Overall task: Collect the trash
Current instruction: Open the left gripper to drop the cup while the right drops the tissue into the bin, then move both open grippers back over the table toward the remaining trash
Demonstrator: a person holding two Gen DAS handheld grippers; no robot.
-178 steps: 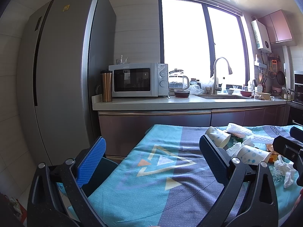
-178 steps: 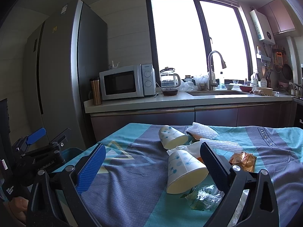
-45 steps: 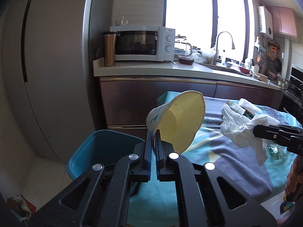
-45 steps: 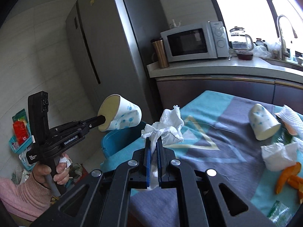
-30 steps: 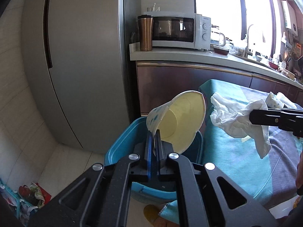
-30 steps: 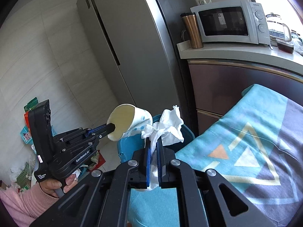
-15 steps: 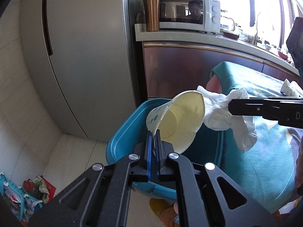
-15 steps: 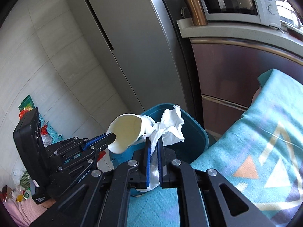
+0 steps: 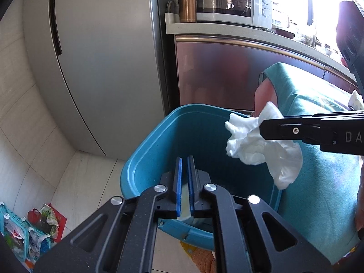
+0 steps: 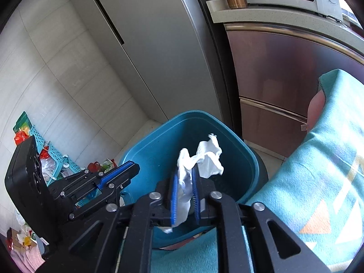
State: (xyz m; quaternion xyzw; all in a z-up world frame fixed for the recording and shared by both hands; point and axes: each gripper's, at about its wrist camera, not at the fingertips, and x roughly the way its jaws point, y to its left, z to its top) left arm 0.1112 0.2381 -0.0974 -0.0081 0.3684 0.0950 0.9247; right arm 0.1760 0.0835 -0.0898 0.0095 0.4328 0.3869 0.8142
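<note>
A blue trash bin (image 9: 145, 159) stands on the floor beside the table; it also shows in the right wrist view (image 10: 159, 136). My left gripper (image 9: 184, 159) hangs over the bin, jaws slightly parted with nothing between the tips. The paper cup (image 9: 185, 202) shows pale just below them, dropping into the bin. My right gripper (image 10: 184, 170) is over the bin with its jaws a little apart, and the crumpled white tissue (image 10: 200, 157) still sits between the pads. In the left wrist view the tissue (image 9: 254, 143) hangs from the right gripper (image 9: 264, 129).
A steel fridge (image 9: 102, 56) and kitchen counter with microwave (image 9: 225, 4) stand behind the bin. The table with a teal cloth (image 10: 323, 159) is to the right. Blue baskets of clutter (image 10: 45, 157) lie on the floor at left.
My left gripper has opened slightly and let go of the paper cup, which has dropped out of the jaws toward the bin. Both grippers moved lower over the bin. The right jaws have loosened around the tissue.
</note>
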